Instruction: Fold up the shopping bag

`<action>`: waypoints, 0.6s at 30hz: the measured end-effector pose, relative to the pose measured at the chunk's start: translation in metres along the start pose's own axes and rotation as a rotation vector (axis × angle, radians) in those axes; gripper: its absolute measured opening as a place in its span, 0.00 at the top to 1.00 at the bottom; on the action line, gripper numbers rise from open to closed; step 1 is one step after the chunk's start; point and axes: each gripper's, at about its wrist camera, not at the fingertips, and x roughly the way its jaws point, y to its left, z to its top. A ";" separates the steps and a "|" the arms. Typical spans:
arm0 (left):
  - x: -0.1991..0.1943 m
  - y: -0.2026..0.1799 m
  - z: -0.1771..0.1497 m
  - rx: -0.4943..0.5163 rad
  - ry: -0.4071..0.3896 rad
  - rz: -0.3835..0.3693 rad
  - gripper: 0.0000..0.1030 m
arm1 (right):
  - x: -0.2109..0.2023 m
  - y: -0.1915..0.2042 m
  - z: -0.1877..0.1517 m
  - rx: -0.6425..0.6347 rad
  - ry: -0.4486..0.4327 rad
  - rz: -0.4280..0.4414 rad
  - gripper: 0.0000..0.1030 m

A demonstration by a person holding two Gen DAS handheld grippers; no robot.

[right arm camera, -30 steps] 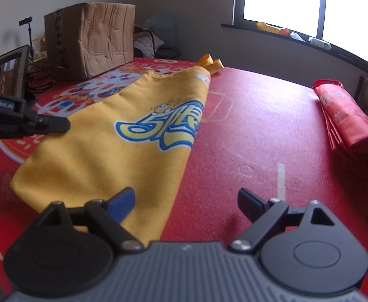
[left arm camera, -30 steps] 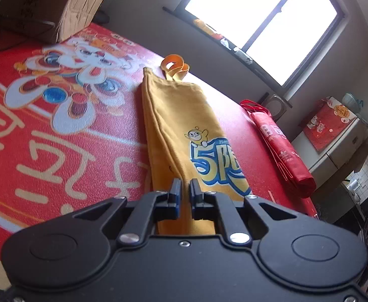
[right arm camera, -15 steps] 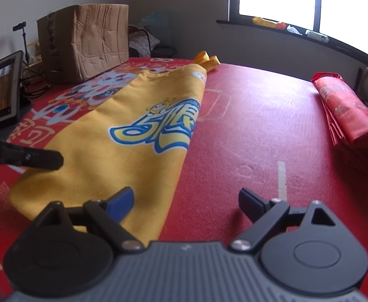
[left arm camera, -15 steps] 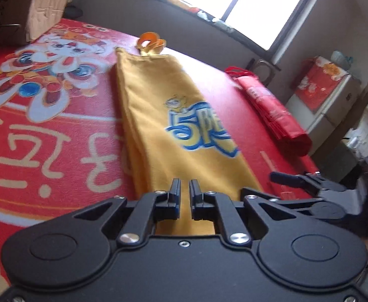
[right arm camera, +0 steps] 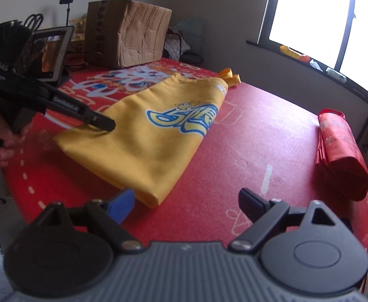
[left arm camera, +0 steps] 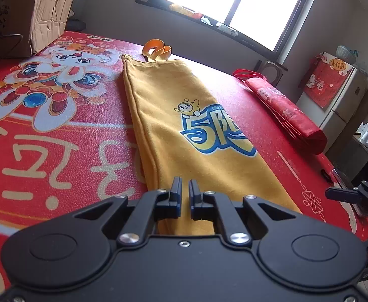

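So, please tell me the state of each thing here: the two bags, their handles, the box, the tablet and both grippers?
yellow bag: flat on the table, folded lengthwise
orange handles: sticking out at the far end
red bag: folded into a bundle
cardboard box: closed, dented
tablet: propped up, screen lit
left gripper: shut, empty, over the yellow bag
right gripper: open, empty

Bright window in grey wall; cardboard box behind.

yellow shopping bag – folded lengthwise, flat on the red mat, blue print up
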 end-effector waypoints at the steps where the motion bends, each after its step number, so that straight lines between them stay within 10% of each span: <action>1: 0.000 0.000 0.000 0.004 -0.001 0.000 0.93 | 0.003 0.001 0.000 0.012 -0.003 -0.026 0.13; 18: -0.001 0.007 -0.001 -0.031 -0.009 -0.031 0.93 | 0.009 0.008 0.006 0.051 0.022 -0.155 0.09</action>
